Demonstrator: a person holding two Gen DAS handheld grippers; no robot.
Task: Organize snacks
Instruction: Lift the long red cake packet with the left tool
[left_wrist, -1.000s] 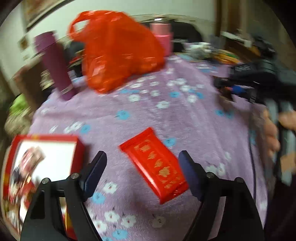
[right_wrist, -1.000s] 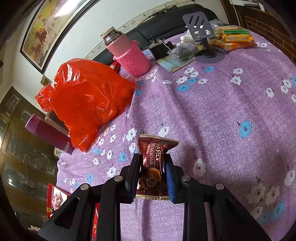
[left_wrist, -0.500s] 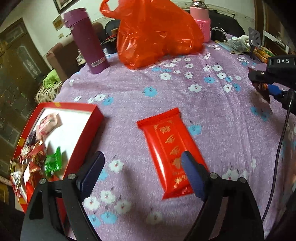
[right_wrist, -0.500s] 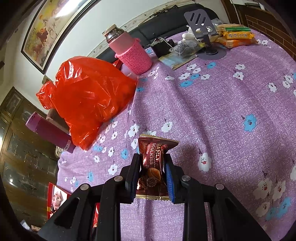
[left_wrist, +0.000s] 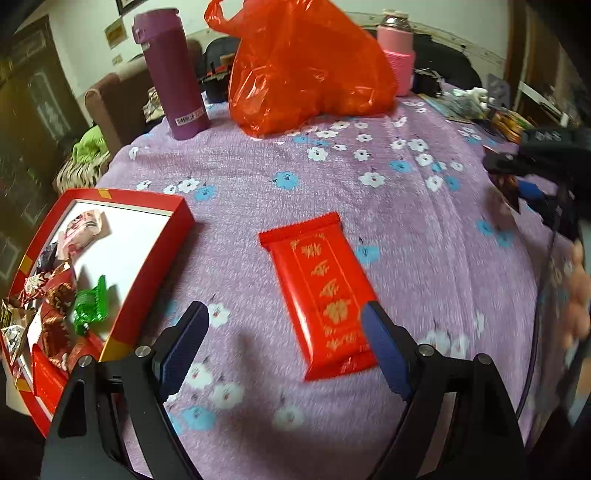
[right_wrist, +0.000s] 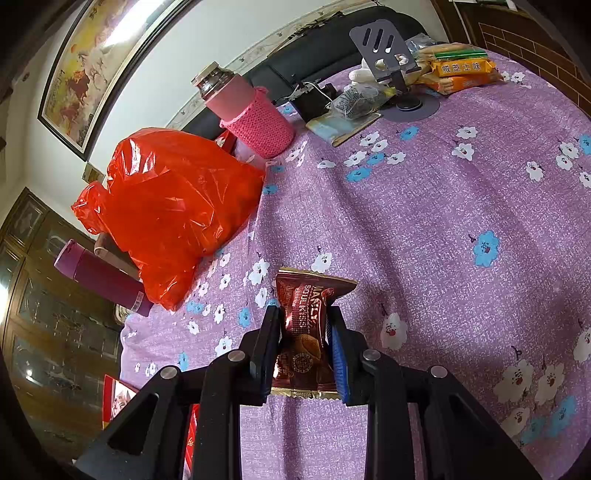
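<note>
A flat red snack packet (left_wrist: 319, 291) with gold characters lies on the purple flowered cloth. My left gripper (left_wrist: 284, 314) is open and hovers above it, with its right finger over the packet's near right edge. A red box (left_wrist: 147, 273) with a white floor holds several wrapped snacks at the left; its corner shows in the right wrist view (right_wrist: 114, 395). My right gripper (right_wrist: 303, 314) is shut on a brown wrapped snack (right_wrist: 308, 314), held above the cloth. The right gripper shows at the right edge of the left wrist view (left_wrist: 532, 162).
An orange-red plastic bag (left_wrist: 306, 66) (right_wrist: 170, 210), a purple flask (left_wrist: 171, 74) (right_wrist: 99, 277) and a pink knitted-sleeve bottle (left_wrist: 397, 51) (right_wrist: 247, 114) stand at the back. A phone stand (right_wrist: 388, 59), biscuit packs (right_wrist: 458, 70) and small clutter lie at the far right.
My left gripper has drawn closer over the red packet and shifted left, so more of the red box shows. My right gripper still holds the brown snack and has hardly moved.
</note>
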